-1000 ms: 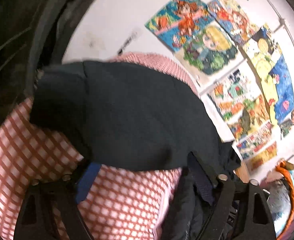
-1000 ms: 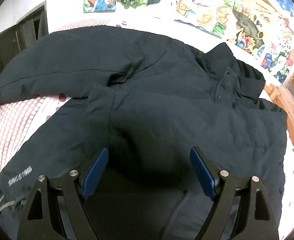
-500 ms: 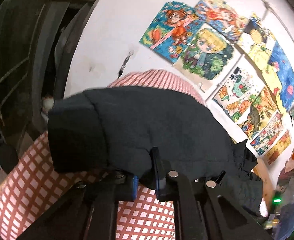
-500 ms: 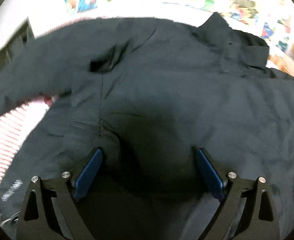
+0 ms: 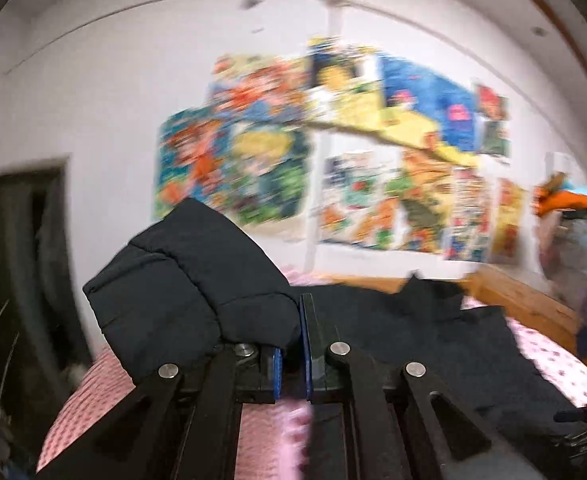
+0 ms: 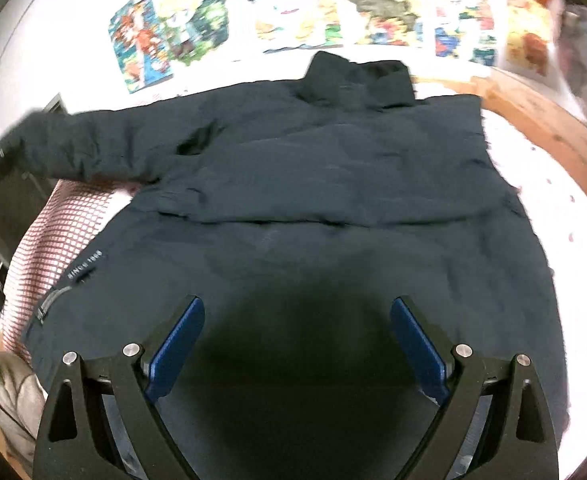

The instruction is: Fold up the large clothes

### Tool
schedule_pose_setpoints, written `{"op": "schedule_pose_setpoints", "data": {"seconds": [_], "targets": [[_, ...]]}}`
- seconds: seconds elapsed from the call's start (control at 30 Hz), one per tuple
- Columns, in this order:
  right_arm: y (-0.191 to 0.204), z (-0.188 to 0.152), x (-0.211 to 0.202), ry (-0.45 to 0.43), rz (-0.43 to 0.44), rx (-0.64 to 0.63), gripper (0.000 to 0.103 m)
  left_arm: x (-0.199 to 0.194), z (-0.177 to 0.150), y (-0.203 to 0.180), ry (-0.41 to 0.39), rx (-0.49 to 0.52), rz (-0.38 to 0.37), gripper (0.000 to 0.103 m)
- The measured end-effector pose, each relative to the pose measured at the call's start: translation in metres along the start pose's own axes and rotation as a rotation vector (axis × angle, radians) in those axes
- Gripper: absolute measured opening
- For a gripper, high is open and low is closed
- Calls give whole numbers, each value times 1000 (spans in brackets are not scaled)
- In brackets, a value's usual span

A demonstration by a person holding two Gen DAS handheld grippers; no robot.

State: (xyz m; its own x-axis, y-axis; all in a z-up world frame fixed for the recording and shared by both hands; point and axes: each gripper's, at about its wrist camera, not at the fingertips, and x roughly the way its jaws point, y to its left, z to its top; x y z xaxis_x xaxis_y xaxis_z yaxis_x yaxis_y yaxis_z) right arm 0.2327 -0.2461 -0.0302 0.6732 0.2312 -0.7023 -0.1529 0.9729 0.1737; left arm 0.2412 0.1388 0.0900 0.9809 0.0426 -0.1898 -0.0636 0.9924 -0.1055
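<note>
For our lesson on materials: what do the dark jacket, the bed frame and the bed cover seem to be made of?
Dark jacket: probably matte synthetic shell, padded; quilted, puffy sleeve.
Bed frame: seemingly wood, orange-brown, with visible grain.
Bed cover: soft woven cloth, red-and-white checked; fibre unclear.

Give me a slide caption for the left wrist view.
Left gripper shut on a dark jacket's sleeve, lifted above the checked bedding.

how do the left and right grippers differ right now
The left gripper is shut, pinching the jacket's sleeve; the right gripper stands wide open, nothing between its pads. The left looks roughly level toward the posters, with the sleeve lifted; the right looks down on the jacket spread on the bed. Both have black frames and blue pads.
</note>
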Motion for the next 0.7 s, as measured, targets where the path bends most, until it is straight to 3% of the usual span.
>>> {"op": "schedule_pose_setpoints", "data": {"seconds": [0.13,0.3,0.43,0.53,0.7], "targets": [[-35,-13,-16,-47,-17,66,92,11,23,-68,28,84,-157,8],[-63,-28,-21,-93,-47,114,92,29,15,-151,90,206,-301,8],[-84,-39,-21,-119,-73,155,92,41,-12,-201,156,255,-363,8],[-101,-49,-22,-143,-81,191,92,64,-42,-233,267,216,-425,8],[-124,-64,-21,-149,-94,230,92,98,-92,-266,457,195,-460,8]]}}
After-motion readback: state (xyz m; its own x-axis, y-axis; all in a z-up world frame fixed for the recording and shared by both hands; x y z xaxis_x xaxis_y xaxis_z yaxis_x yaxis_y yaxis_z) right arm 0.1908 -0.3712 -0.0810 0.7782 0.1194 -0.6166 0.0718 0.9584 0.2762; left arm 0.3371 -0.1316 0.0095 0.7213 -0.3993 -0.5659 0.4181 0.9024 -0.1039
